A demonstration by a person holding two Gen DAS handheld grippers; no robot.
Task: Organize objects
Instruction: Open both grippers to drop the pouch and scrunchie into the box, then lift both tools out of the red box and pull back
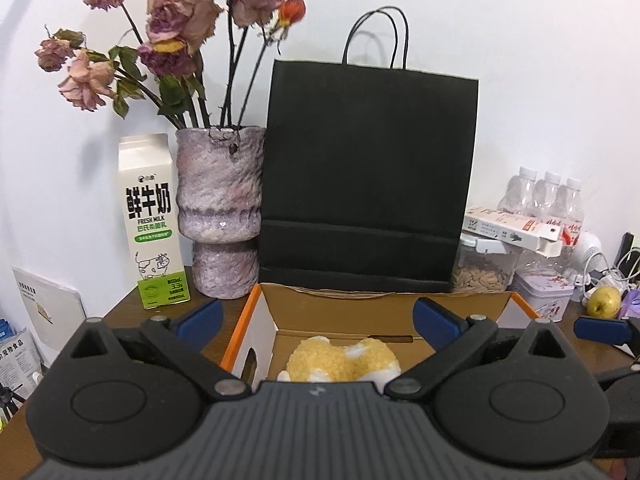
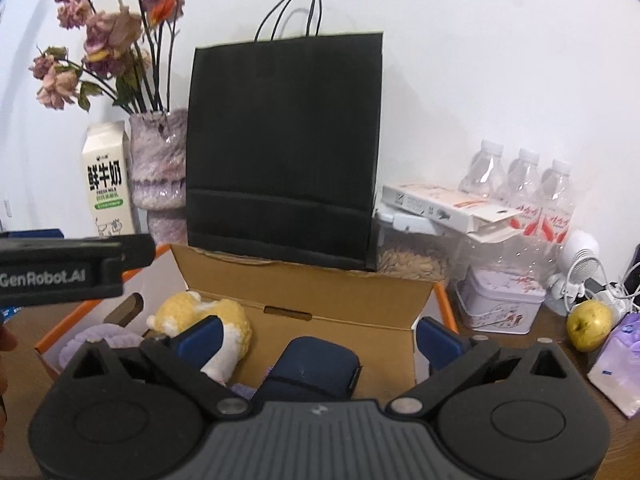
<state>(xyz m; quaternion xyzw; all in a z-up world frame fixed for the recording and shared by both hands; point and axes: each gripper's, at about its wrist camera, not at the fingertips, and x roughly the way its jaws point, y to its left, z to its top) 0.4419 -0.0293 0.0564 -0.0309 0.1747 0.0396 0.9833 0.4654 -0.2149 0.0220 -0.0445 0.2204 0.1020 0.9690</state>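
An open cardboard box (image 1: 360, 306) with orange edges sits on the brown table; it also shows in the right wrist view (image 2: 320, 292). Inside lie a yellow and white plush toy (image 1: 344, 362) (image 2: 188, 312), a dark blue pouch (image 2: 316, 364) and a lilac fluffy item (image 2: 100, 340). My left gripper (image 1: 318, 316) is open and empty, held above the box's near side. My right gripper (image 2: 320, 338) is open and empty, above the pouch. The left gripper's body (image 2: 60, 268) shows at the left of the right wrist view.
A black paper bag (image 1: 368, 176) stands behind the box. A milk carton (image 1: 150, 220) and a vase of dried roses (image 1: 222, 208) stand at the left. At the right are water bottles (image 2: 520, 188), a seed jar (image 2: 412, 260), a tin (image 2: 500, 300), an apple (image 2: 590, 324) and a tissue pack (image 2: 624, 364).
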